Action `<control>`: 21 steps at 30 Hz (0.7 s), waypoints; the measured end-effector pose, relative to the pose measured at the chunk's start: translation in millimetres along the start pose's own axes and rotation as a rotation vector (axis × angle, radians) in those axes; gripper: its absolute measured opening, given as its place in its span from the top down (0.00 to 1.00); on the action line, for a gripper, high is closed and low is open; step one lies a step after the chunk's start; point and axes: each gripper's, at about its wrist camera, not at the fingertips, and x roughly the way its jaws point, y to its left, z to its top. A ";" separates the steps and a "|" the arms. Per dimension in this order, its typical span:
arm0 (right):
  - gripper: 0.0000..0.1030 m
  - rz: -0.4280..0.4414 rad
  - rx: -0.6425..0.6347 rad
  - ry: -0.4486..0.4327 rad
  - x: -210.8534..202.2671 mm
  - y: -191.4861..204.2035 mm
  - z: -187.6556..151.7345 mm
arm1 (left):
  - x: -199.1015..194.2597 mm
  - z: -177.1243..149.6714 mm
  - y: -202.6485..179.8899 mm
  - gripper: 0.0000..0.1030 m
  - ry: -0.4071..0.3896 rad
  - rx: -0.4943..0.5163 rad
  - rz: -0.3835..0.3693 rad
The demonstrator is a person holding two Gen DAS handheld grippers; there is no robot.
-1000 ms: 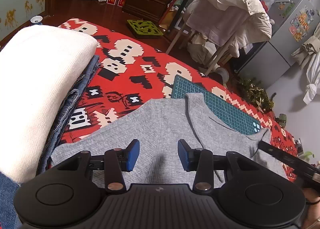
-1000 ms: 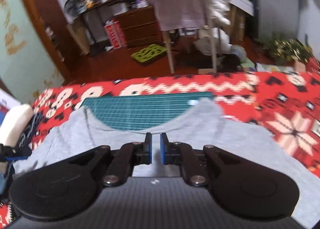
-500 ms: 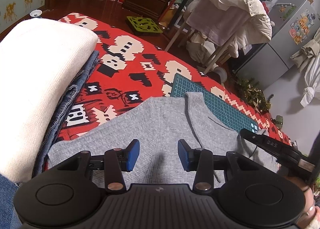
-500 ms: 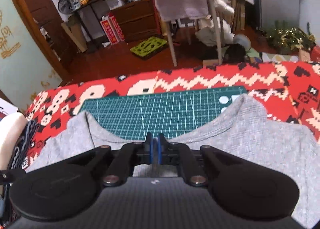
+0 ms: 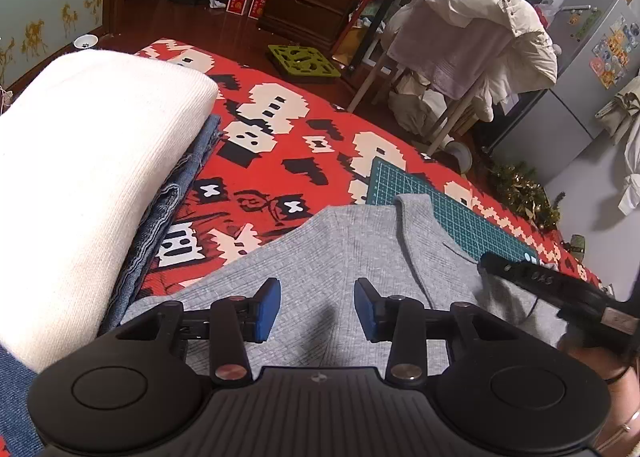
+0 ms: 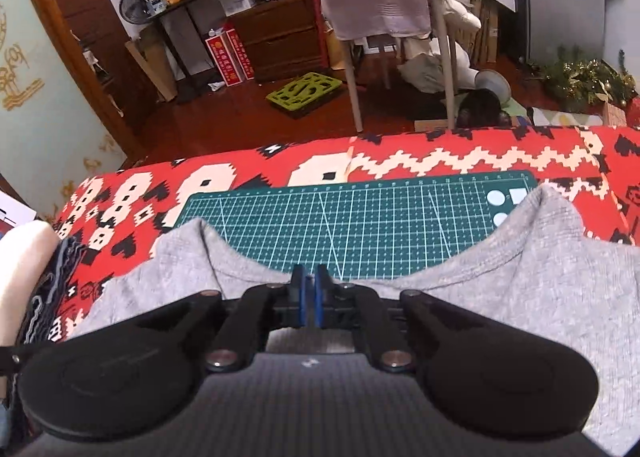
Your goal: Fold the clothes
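Your right gripper (image 6: 308, 299) pinches the grey knit top's (image 6: 500, 289) neckline; left gripper (image 5: 316, 307) gapes. One-sided pull may skew it.

Left gripper (image 5: 316, 305) jaws apart above grey shirt (image 5: 360, 249).

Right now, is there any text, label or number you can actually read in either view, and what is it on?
Nothing legible.
Red boxes by the wooden drawers: yellow characters, too blurred to read.
Green cutting mat: grid lines and edge markings, too small to read.
Fridge magnets: pictures only, unreadable.
Right gripper side, seen from the left wrist: marks, blurred.
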 end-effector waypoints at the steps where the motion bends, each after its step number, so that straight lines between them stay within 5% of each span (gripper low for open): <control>1: 0.89 -0.001 -0.008 -0.009 -2.7 2.4 1.1 | 0.7 -0.2 -0.5 0.63 -0.001 0.006 0.011; 21: 0.89 0.033 -0.140 0.002 9.1 56.3 1.2 | 9.2 -3.9 -4.7 0.63 0.023 0.059 0.059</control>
